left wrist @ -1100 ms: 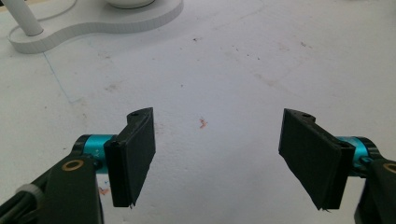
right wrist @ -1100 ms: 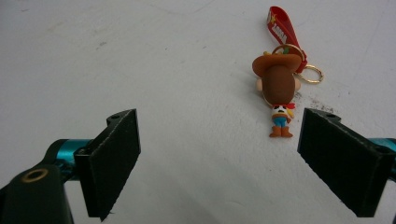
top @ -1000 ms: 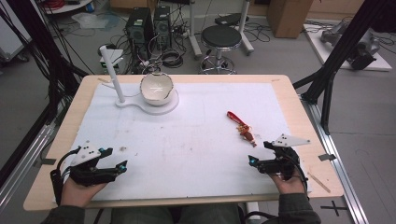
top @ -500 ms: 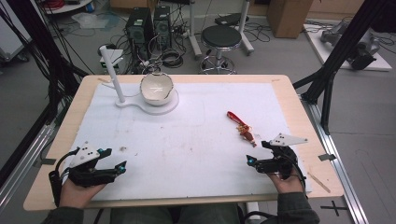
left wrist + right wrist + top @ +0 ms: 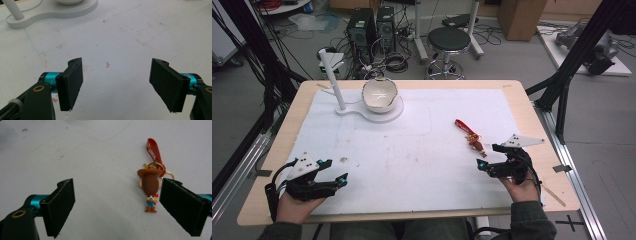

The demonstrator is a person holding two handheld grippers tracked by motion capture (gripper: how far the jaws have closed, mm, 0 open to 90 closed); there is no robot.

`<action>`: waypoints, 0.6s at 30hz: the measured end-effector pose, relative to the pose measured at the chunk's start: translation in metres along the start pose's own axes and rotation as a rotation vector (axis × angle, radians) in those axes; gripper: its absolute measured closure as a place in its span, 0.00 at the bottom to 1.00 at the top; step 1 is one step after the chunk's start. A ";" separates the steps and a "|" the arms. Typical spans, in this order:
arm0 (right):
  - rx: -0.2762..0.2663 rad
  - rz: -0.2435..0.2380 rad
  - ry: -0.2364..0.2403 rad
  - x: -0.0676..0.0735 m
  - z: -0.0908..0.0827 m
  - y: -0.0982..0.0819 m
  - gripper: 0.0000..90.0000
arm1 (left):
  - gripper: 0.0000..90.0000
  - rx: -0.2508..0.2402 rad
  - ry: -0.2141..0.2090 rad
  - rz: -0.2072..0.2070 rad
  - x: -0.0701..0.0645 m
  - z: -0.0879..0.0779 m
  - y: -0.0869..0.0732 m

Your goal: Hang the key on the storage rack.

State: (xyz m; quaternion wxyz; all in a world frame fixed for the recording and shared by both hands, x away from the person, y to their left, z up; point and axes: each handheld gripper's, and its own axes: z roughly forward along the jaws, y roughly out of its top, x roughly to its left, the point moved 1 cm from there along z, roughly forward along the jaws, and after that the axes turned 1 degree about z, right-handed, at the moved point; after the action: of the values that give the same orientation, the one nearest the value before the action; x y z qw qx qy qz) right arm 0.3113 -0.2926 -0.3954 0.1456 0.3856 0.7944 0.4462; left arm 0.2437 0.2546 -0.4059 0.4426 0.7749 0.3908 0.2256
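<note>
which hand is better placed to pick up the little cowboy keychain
Right. The right tool sits just short of the keychain, jaws open, while the left tool is across the mat near the opposite corner.

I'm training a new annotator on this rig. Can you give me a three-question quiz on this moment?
1. True or false: the right gripper is shut on the keychain.
2. Multiple choice: the bowl sits on A) the stool, B) the white stand base, C) the bare mat.
3. Fill in: in the right gripper view, the keychain figure lies close beside the ____ jaw as seen in that view.

Key:
1. False; its jaws stand apart, holding nothing.
2. B.
3. Right.
</note>
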 end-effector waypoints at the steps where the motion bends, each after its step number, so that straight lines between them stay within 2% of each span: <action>1: -0.004 -0.009 -0.001 -0.002 -0.001 0.003 0.14 | 0.30 -0.001 -0.002 0.000 0.000 0.000 0.000; 3: -0.005 0.002 0.001 -0.004 -0.001 0.010 0.14 | 0.30 -0.005 0.001 0.000 0.000 -0.001 0.000; 11: 0.014 -0.012 -0.003 -0.017 0.004 0.043 0.13 | 0.30 -0.007 0.005 -0.001 0.001 -0.001 0.000; 18: 0.058 -0.009 -0.013 -0.033 0.016 0.067 0.13 | 0.30 -0.007 0.004 0.000 0.002 -0.001 0.000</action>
State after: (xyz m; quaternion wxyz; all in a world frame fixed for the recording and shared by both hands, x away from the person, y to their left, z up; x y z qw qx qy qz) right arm 0.3744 -0.2872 -0.3530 0.1415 0.3889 0.8077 0.4200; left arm 0.2440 0.2566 -0.4048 0.4445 0.7729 0.3908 0.2288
